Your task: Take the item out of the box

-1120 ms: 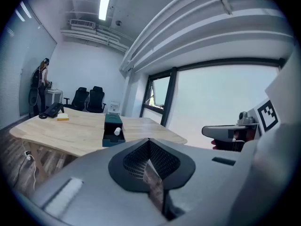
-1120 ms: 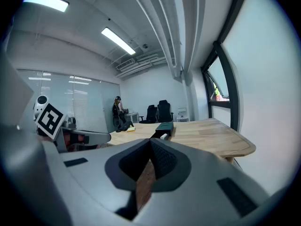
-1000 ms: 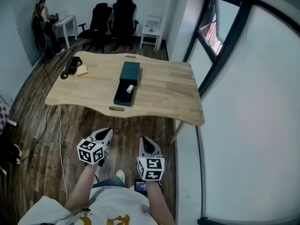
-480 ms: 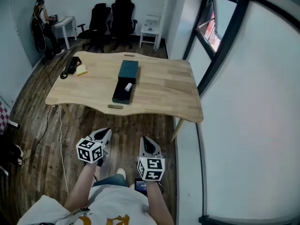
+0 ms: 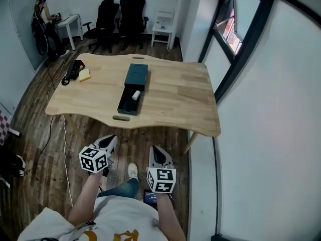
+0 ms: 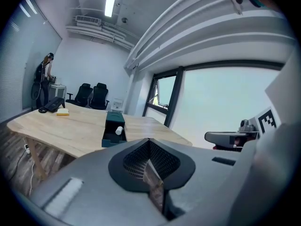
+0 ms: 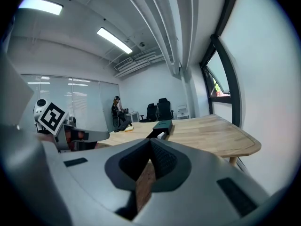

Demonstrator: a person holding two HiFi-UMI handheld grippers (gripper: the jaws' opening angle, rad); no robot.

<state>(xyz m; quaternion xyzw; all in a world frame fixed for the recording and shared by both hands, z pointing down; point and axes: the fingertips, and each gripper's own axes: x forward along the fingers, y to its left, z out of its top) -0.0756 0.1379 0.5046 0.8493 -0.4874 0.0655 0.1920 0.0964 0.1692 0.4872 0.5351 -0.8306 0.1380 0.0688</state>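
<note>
A dark teal box [image 5: 136, 76] lies mid-table on the wooden table [image 5: 175, 99], its drawer slid out toward me. A small white cylinder [image 5: 135, 95] rests in the drawer. Both grippers hang well short of the table's near edge, over the floor. My left gripper [image 5: 112, 139] is shut and empty, and so is my right gripper [image 5: 157, 151]. From the left gripper view the shut jaws [image 6: 149, 142] point at the box [image 6: 114, 122] and the white cylinder [image 6: 119, 131]. The right gripper view shows shut jaws [image 7: 151, 142], with the box [image 7: 163, 124] beyond.
A black device [image 5: 76, 68] and a yellow pad [image 5: 84, 75] sit at the table's far left corner. Black office chairs [image 5: 120, 19], a white side table [image 5: 163, 31] and a person at a desk [image 5: 42, 19] are behind. A glazed wall [image 5: 261, 109] runs along the right.
My left gripper has drifted slightly left. One foot has stepped forward on the floor and the table sits a little nearer. Both grippers stay shut.
</note>
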